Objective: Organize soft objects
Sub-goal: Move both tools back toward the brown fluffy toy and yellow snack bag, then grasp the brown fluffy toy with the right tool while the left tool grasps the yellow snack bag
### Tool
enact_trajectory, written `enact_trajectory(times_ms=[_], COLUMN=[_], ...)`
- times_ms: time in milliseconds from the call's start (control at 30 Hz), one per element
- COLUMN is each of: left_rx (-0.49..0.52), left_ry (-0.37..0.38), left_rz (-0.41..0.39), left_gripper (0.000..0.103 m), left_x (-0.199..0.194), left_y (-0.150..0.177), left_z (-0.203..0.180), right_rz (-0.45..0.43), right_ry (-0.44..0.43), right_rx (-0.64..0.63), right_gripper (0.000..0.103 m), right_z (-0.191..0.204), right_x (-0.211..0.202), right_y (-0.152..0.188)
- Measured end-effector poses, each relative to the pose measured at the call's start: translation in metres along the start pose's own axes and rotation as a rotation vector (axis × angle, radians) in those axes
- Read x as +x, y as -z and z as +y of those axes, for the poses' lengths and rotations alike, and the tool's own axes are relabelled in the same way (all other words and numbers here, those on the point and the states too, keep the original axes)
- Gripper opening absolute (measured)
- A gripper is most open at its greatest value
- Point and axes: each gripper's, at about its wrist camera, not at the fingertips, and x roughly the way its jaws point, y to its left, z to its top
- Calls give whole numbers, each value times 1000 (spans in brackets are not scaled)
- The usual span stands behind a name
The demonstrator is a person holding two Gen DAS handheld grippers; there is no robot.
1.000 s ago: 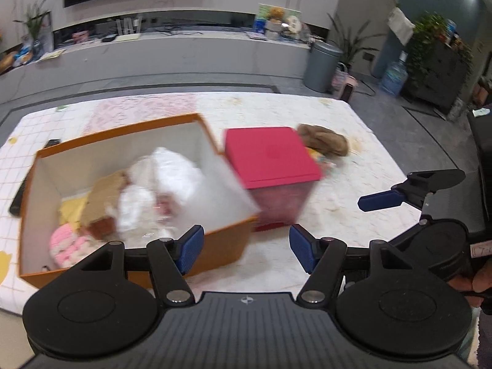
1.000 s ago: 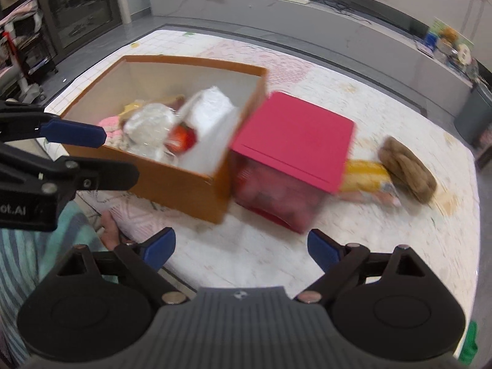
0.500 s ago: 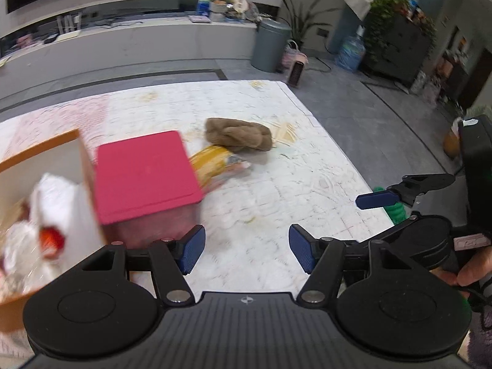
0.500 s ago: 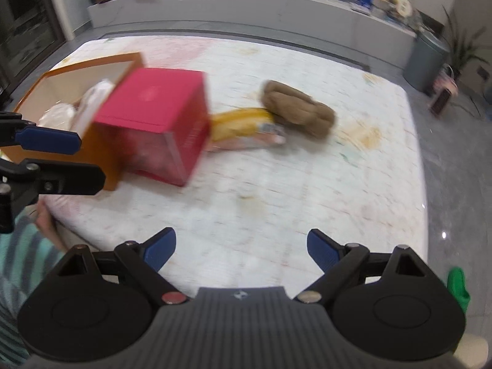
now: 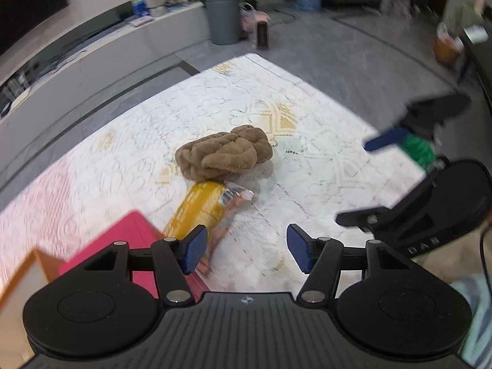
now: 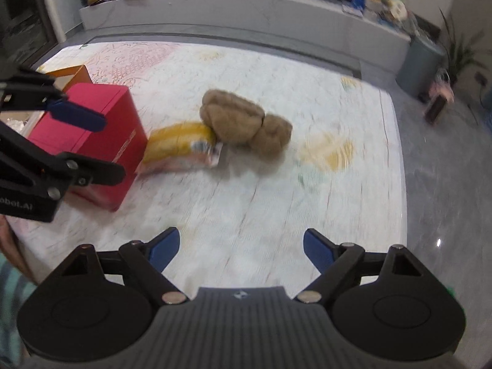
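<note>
A brown plush bundle (image 5: 224, 151) lies on the white patterned table, also in the right wrist view (image 6: 243, 121). A yellow soft packet (image 5: 200, 207) lies against its near side, between it and a red box (image 5: 123, 246); the packet (image 6: 176, 146) and red box (image 6: 92, 141) show in the right wrist view too. My left gripper (image 5: 246, 253) is open and empty, above the table near the packet. My right gripper (image 6: 241, 247) is open and empty, nearer the table's front edge. Each gripper shows in the other's view, the right (image 5: 387, 141) and the left (image 6: 77, 117).
An orange box's corner (image 5: 21, 273) sits left of the red box, its corner also in the right wrist view (image 6: 73, 72). The table's right edge (image 6: 399, 166) drops to grey floor. A grey bin (image 5: 222, 15) and a long low cabinet (image 6: 246, 9) stand behind.
Both views have swung right, away from the orange box and toward the brown plush and yellow packet. Both grippers stay open and empty.
</note>
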Motion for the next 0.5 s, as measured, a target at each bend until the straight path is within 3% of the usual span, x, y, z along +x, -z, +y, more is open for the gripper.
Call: enact_trajectory(times_ms=[267,500], left_rx=[138,171], left_ry=[47,60], left_rz=[100,164], left_gripper=[72,79], left_x=[45,79], left_y=[-19,-32], left_z=[11,30], right_rz=[-30,-39], right_ry=[37,37], right_rx=[-291,-485], right_gripper=[86,87], right_z=[0,-1], right_x=[55,91], right_y=[-37,-61])
